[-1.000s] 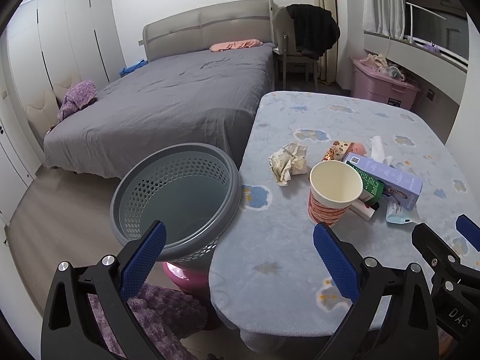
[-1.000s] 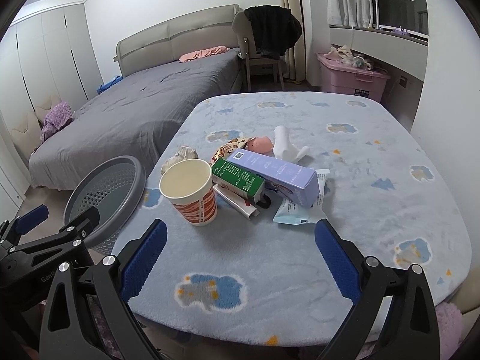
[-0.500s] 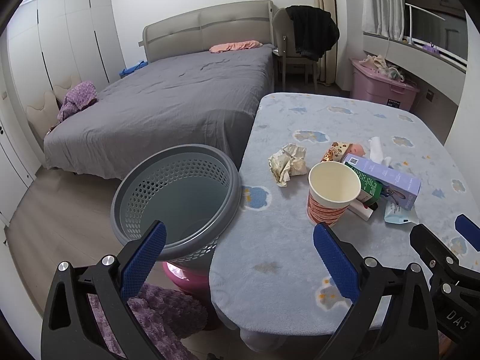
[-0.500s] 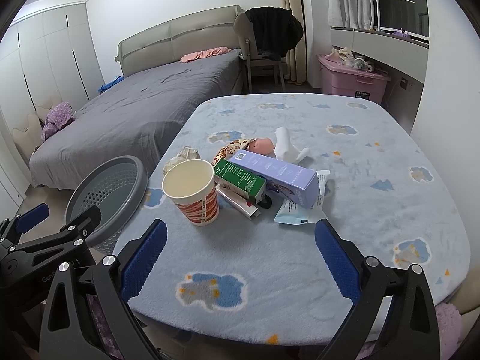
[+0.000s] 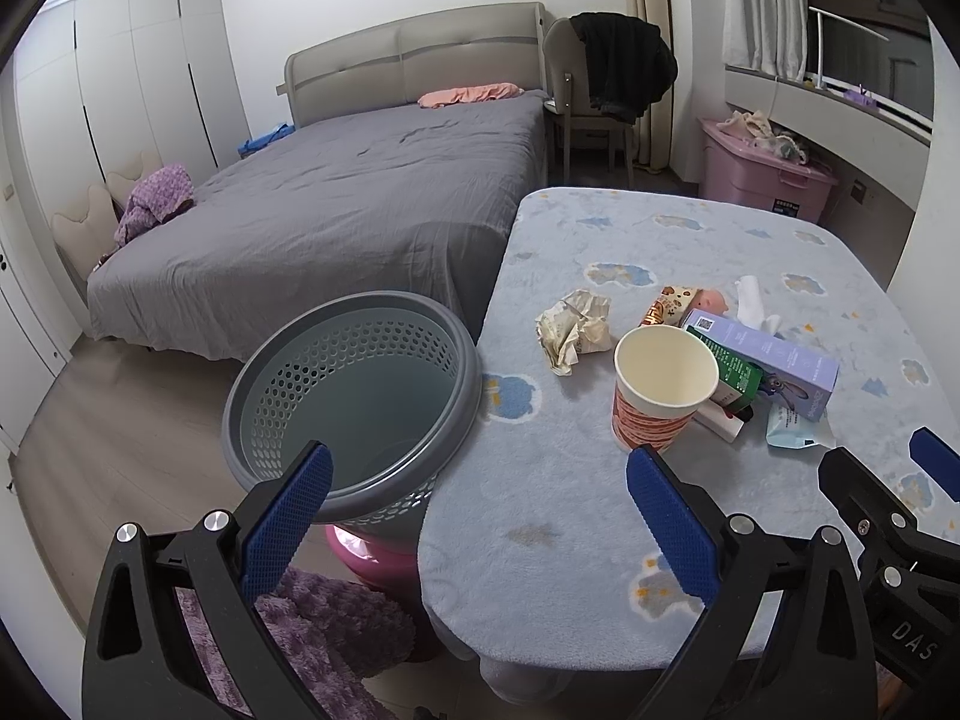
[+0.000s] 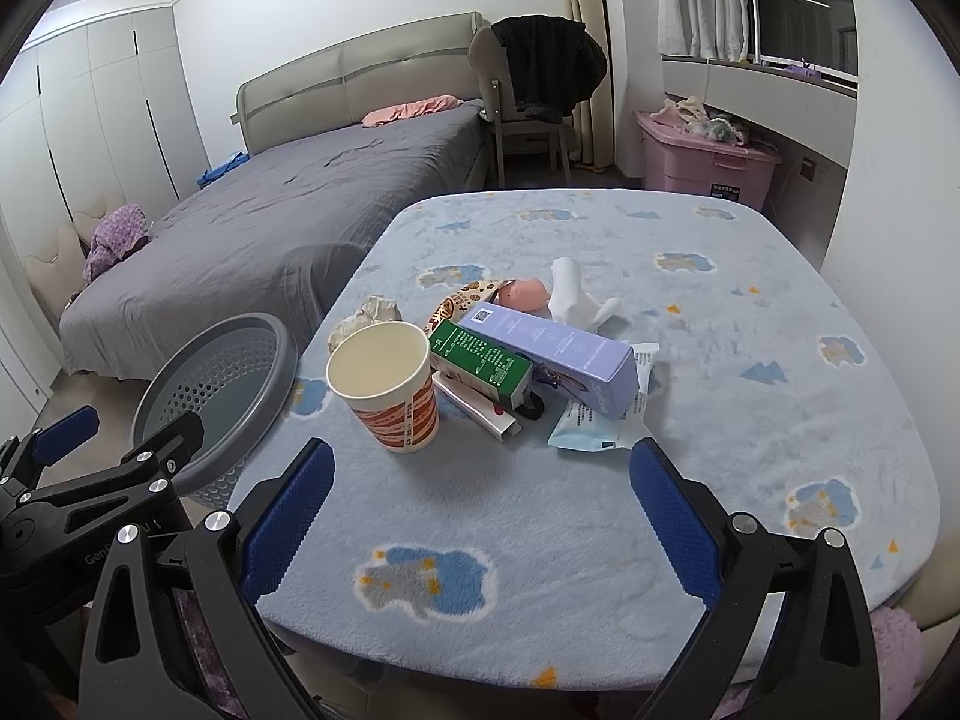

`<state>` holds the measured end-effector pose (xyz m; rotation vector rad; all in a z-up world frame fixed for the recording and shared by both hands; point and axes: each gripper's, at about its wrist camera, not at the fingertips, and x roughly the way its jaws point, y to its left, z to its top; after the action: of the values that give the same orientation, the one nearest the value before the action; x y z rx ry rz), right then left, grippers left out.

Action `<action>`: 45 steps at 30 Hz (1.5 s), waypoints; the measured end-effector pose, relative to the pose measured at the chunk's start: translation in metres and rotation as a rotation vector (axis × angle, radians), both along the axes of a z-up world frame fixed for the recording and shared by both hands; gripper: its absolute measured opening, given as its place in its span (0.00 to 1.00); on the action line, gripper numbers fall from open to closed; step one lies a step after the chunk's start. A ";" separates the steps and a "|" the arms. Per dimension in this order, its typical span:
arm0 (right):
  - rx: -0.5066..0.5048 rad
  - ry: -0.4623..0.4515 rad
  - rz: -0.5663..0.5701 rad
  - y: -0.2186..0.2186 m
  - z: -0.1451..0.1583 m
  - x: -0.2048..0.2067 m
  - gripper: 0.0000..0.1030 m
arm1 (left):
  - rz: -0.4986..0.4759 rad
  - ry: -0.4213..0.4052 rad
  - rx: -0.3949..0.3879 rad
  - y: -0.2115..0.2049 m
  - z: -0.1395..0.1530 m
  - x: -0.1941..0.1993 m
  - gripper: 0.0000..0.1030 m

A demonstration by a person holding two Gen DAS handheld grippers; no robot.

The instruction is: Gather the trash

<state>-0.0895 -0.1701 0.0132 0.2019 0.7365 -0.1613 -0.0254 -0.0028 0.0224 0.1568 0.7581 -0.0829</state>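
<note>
Left gripper (image 5: 477,516), black frame with blue ribbed pads, is hanging with its jaws spread wide and empty, straddling the near rim of the basket and the table edge. Right gripper (image 6: 480,516) is hovering over the near part of the table, jaws likewise wide and empty.

Nothing collected yet, by the look of it. Nearest trash: the cream paper cup with orange-red banding (image 6: 387,390), standing upright. Judgement: it is light and open-topped, so it is best squeezed gently around the mid-wall, or it will crumple or tip.

Just behind it, a pile is touching and overlapping: green printed carton (image 6: 480,360), long lavender cardboard box (image 6: 552,348), white-and-red tube (image 6: 480,411), pale blue flat sachet (image 6: 585,429). Farther along, a crumpled cream paper wad (image 5: 573,330), a patterned snack wrapper (image 5: 666,306), a small pink toy-like lump (image 6: 525,294) and a white twisted tissue (image 6: 570,294) are lying.

The grey perforated plastic basket (image 5: 354,408) is sitting just beside the table's left edge, apparently on a pink stool (image 5: 372,549), its inside bare; each item needs carrying left and releasing over the opening.

The table (image 6: 750,360) is wearing a fluffy pale blue cover with cloud motifs. Beyond: grey bed (image 5: 360,210), chair draped in dark clothing (image 5: 612,78), pink storage bin (image 6: 708,165), white wardrobes (image 5: 120,72).
</note>
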 end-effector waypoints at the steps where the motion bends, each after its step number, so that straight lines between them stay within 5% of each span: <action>1: 0.000 0.000 0.001 0.000 -0.001 0.000 0.92 | 0.000 -0.001 0.000 0.000 0.000 0.000 0.94; 18: 0.004 0.003 -0.001 -0.002 -0.001 0.000 0.92 | -0.002 0.011 0.007 -0.006 0.001 0.002 0.94; 45: -0.019 0.117 -0.097 -0.086 -0.063 0.059 0.92 | -0.020 0.114 -0.011 -0.031 -0.060 0.058 0.93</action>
<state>-0.0302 -0.2558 -0.0496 0.2120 0.8417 -0.2742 0.0324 -0.0341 -0.0377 0.1503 0.8694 -0.1156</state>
